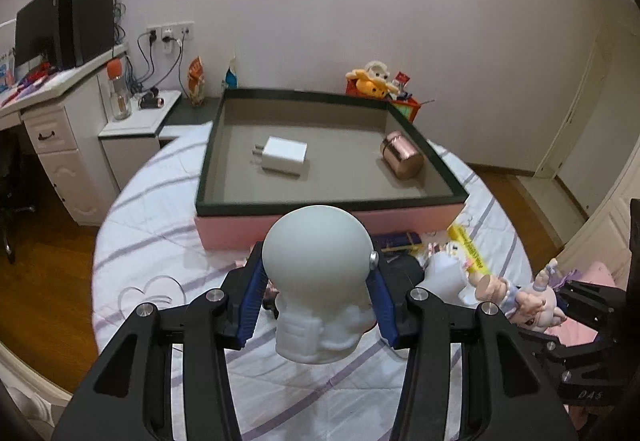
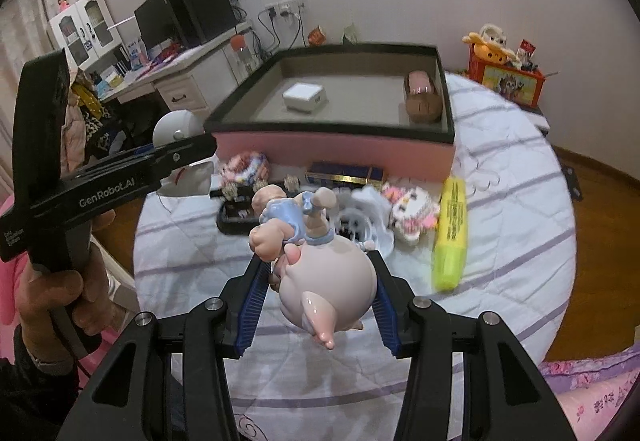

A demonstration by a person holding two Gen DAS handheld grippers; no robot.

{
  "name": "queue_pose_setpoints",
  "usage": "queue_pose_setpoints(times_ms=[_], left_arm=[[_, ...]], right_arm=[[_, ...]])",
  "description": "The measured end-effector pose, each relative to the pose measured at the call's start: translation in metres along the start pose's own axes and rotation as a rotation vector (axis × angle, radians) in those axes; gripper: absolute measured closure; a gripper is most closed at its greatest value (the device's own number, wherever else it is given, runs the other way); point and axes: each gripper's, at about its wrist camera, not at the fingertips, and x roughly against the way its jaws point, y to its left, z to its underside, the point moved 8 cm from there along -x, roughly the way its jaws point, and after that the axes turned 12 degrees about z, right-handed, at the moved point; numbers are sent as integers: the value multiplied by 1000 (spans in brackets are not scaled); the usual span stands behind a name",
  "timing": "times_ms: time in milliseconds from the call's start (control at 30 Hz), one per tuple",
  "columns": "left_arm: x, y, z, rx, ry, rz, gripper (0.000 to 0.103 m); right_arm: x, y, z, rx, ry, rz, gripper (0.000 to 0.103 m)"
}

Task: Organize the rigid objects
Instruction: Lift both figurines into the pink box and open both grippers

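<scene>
Two figurines in grip. Left gripper (image 1: pixel 318 305) pinches the astronaut figurine (image 1: pixel 320 281) at its round grey helmet, blue pads on both sides, held above the striped bedsheet (image 1: pixel 160 237) just short of the box's near wall. Right gripper (image 2: pixel 318 305) pinches the pink doll figurine (image 2: pixel 320 277) by its bulbous body, doll tipped over with blue-clad limbs pointing away from the camera.

Pink box (image 1: pixel 240 229) with dark rim at 12 o'clock from both grippers, open-topped. Inside: white charger (image 1: pixel 285 156) lying flat left of centre, copper canister (image 1: pixel 401 156) on its side near the right wall, well apart.

Still on the bedsheet in front of the box, right wrist view: yellow highlighter (image 2: pixel 452 233) at 2 o'clock, pixel-bead cat (image 2: pixel 408 215) just beside it, dark blue-gold box (image 2: pixel 344 174) against the pink wall, black tray (image 2: pixel 236 217) at 11 o'clock. Left gripper also visible there at 9 o'clock.

Red toy box (image 2: pixel 506 79) with plush at 1 o'clock, off the bed.
</scene>
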Motion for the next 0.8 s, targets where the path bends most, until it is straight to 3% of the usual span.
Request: queue_pose_setpoints(times_ms=[200, 400, 633, 800], left_arm=[[13, 0, -36, -24, -43, -1, 55], [0, 8, -78, -40, -64, -21, 55], [-52, 27, -104, -36, -17, -50, 55], [-93, 42, -106, -11, 39, -57, 55]], right_arm=[[8, -3, -40, 24, -46, 23, 53], [-3, -6, -106, 47, -92, 36, 53], [-55, -9, -152, 35, -45, 27, 53], [-102, -15, -157, 15, 32, 20, 53]])
